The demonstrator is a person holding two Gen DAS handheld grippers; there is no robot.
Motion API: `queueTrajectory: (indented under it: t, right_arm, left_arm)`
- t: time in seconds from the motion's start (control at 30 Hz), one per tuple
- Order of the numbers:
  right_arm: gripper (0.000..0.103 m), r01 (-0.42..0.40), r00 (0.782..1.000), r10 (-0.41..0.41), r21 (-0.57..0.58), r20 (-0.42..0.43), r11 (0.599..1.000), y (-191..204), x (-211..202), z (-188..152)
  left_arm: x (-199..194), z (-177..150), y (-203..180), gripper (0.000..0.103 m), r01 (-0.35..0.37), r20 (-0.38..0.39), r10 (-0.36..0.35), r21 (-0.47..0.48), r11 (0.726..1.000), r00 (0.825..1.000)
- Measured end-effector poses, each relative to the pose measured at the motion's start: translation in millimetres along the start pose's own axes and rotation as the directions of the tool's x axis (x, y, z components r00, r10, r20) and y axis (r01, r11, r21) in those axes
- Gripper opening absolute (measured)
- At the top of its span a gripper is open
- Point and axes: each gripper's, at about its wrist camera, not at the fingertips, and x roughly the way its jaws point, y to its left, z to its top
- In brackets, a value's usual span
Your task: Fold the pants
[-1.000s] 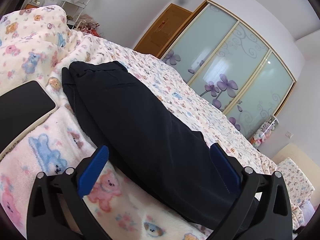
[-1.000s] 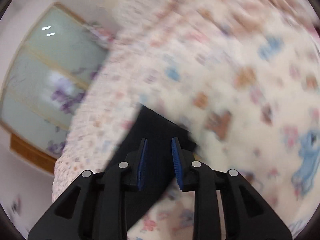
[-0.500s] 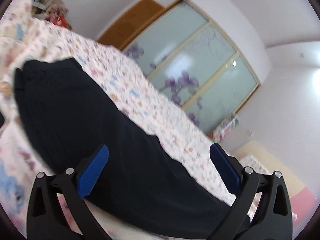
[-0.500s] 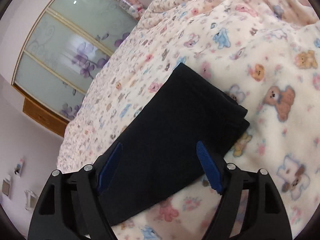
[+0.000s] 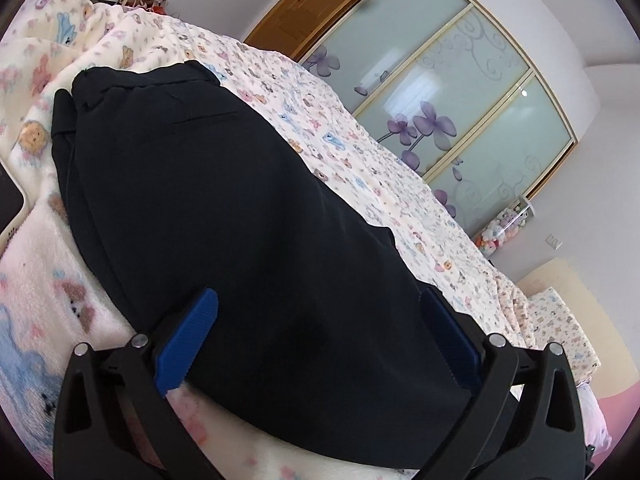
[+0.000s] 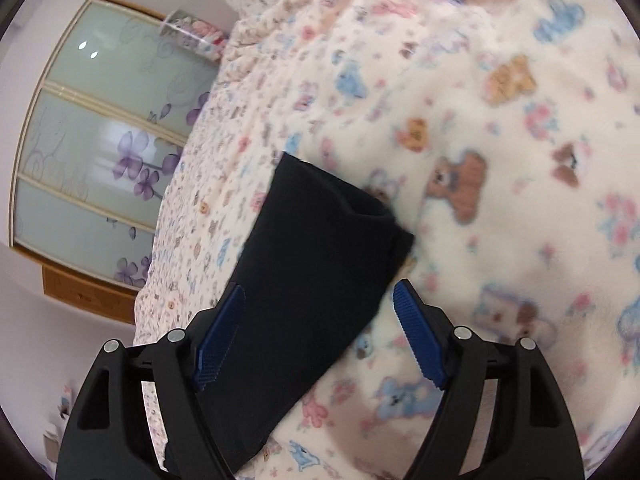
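Dark navy pants (image 5: 224, 208) lie flat and lengthwise on a cream bear-print blanket (image 5: 48, 272), waistband at the far left end. My left gripper (image 5: 316, 340) is open and hovers over the near part of the pants, blue pads on either side of the cloth. In the right wrist view the leg end of the pants (image 6: 320, 248) lies on the blanket (image 6: 500, 208). My right gripper (image 6: 320, 340) is open above it and holds nothing.
A dark flat device (image 5: 10, 204) lies on the blanket at the left edge. A sliding wardrobe with purple flower glass doors (image 5: 440, 92) and a wooden door (image 5: 316, 4) stand behind the bed. Plush toys (image 5: 500, 232) sit by the wardrobe.
My right gripper opened from nearly shut a second ago and now sits closer over the leg end. My left gripper stayed open and its view swung across the pants.
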Motion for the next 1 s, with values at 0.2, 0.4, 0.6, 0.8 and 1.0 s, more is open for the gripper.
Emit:
queueTrajectory:
  t: [0.2,0.4,0.6,0.8,1.0]
  right_arm:
    - [0.078,0.005,1.0,-0.004,0.016,-0.029,1.0,-5,10,1]
    - [0.072,0.0,1.0,0.001,-0.018,0.016,1.0,-6,24,7]
    - [0.061,-0.025,0.998,0.025,0.011,0.058,1.0,-21,30,12]
    - [0.06,-0.117,0.988,0.124,-0.069,0.097,0.991,-14,26,10]
    - [0.059,-0.125,0.985,0.138,-0.119,0.106,0.985,-7,24,12]
  left_arm:
    - [0,-2,-1,0.101,0.002,0.004,-0.002,0.002,1.0,1.0]
    - [-3,-2,4,0.101,0.013,0.007,-0.013,-0.005,1.0,1.0]
    - [-5,-3,6,0.101,0.023,0.009,-0.023,-0.009,1.0,1.0]
    - [-6,-3,7,0.101,0.029,0.009,-0.029,-0.012,1.0,1.0]
    - [-6,-3,7,0.101,0.03,0.009,-0.029,-0.013,0.999,1.0]
